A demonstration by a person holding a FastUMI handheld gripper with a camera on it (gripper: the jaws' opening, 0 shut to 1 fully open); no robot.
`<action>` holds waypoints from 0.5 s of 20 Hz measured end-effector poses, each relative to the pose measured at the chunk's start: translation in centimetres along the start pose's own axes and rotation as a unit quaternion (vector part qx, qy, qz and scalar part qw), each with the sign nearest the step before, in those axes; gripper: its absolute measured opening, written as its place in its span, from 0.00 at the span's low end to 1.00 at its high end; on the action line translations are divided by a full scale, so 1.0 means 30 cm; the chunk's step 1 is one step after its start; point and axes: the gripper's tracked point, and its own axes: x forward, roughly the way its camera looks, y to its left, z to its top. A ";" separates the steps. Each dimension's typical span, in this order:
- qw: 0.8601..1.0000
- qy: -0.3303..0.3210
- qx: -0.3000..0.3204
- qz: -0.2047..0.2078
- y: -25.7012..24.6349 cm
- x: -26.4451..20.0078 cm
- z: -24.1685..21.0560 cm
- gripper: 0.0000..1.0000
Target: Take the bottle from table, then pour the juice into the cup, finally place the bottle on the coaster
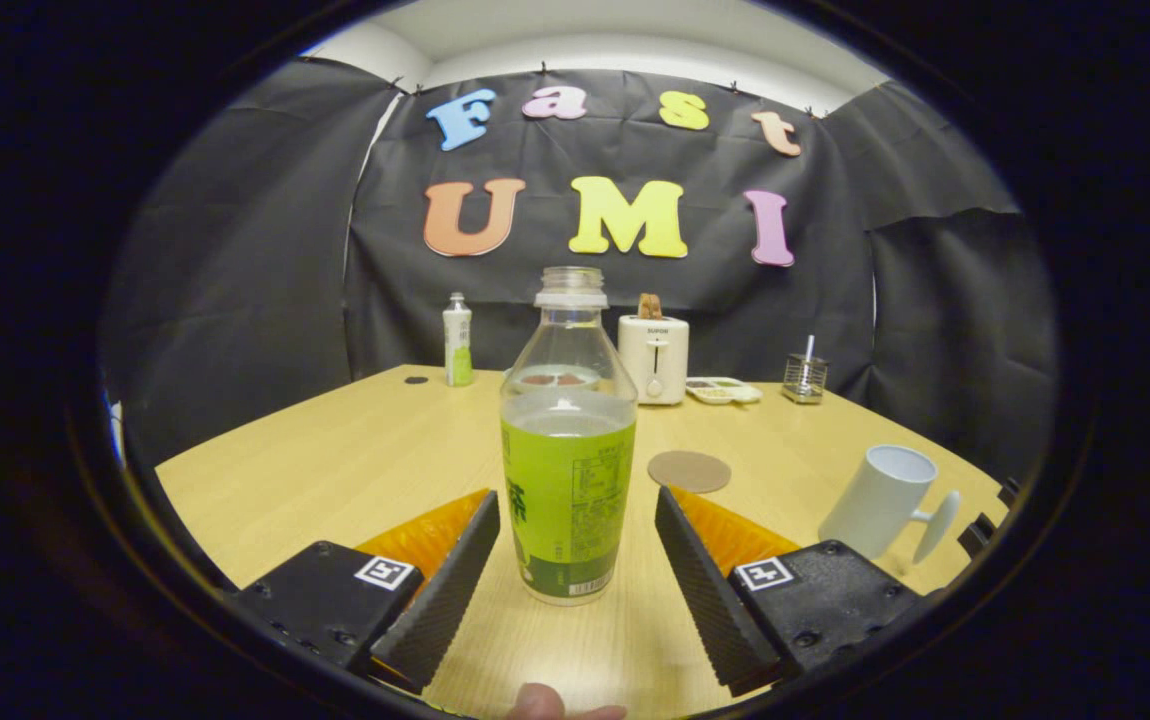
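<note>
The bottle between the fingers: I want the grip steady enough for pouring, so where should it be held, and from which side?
Grip the bottle on its straight labelled body, coming in level from the front as now. It stands upright and uncapped, and the body is wider than the neck. The gripper is open, a finger on each side, not touching. Closing there should leave the mouth free to tip toward the cup.

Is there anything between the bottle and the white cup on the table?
Yes. In the gripper view, the round brown coaster lies on the table between the bottle and the cup. The gripper has its fingers open around the bottle.
</note>
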 end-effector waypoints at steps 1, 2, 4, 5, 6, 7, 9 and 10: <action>1.000 0.003 0.001 -0.001 0.000 0.011 -0.001 1.00; 1.000 0.006 0.003 0.002 0.007 0.023 -0.004 1.00; 1.000 0.015 0.005 0.004 0.015 0.038 -0.011 1.00; 1.000 0.018 0.003 0.003 0.016 0.042 -0.012 0.97; 1.000 0.020 0.000 0.003 0.020 0.046 -0.013 0.94; 1.000 0.021 0.000 0.004 0.024 0.047 -0.013 0.91; 1.000 0.026 0.002 0.005 0.022 0.045 -0.010 0.86; 1.000 0.030 0.007 0.005 0.019 0.044 -0.011 0.84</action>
